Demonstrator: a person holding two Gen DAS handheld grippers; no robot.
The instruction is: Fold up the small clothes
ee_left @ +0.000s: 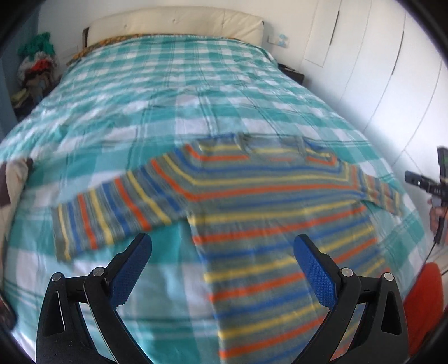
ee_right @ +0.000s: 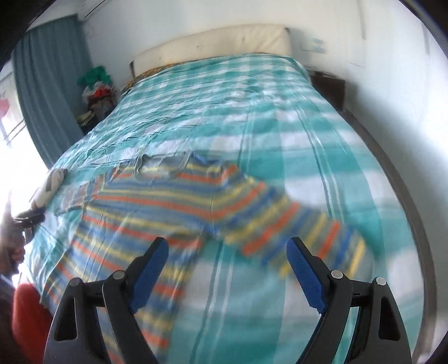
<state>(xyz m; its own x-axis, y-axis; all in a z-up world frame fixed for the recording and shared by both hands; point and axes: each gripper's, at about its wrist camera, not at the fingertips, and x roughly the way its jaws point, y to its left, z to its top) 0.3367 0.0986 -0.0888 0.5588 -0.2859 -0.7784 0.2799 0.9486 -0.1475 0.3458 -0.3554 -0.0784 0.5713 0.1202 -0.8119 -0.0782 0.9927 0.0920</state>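
Note:
A small striped sweater [ee_left: 266,201] in grey, orange, yellow and blue lies flat on the teal checked bedspread [ee_left: 168,92], sleeves spread out to both sides. My left gripper [ee_left: 222,242] hovers open above the sweater's left side, near the armpit below the left sleeve [ee_left: 112,212], with nothing between its blue pads [ee_left: 131,268]. In the right wrist view the sweater [ee_right: 156,201] lies left of centre, and my right gripper [ee_right: 226,246] stands open above the bedspread [ee_right: 252,117] just below the right sleeve [ee_right: 294,229], holding nothing. The right gripper also shows at the left wrist view's right edge.
A cream headboard [ee_left: 179,23] closes the far end of the bed. A pile of clothes [ee_left: 36,70] sits at the far left beside it. White wardrobe doors [ee_left: 378,70] run along the right. Something red [ee_left: 425,302] lies by the bed's near right corner.

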